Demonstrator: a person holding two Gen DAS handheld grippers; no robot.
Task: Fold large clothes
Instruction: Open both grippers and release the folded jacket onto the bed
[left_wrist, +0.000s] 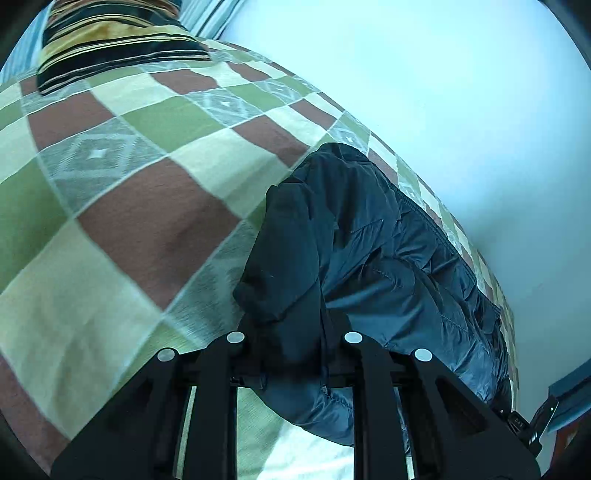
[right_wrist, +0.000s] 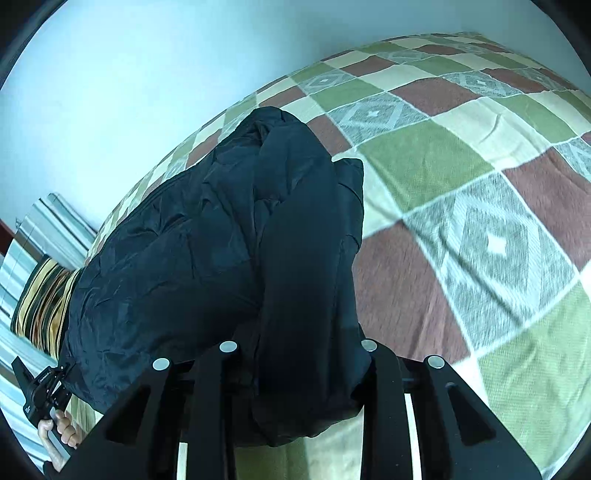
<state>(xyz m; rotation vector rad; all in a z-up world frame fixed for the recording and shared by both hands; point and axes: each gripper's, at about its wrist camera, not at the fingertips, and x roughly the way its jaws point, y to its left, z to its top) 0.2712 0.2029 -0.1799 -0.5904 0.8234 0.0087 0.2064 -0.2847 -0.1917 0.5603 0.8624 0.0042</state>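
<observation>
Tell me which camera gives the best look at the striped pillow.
The left wrist view: the striped pillow lies unobstructed at the top of the checkered bedspread, its bands clear. In the right wrist view, only one end of it shows at the left edge, the rest hidden behind the dark jacket.

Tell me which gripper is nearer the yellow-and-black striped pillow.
Left. The left gripper grips the dark puffer jacket on the pillow side; the right gripper holds it farther off.

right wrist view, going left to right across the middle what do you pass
striped pillow → dark puffer jacket → checked bedspread
</observation>
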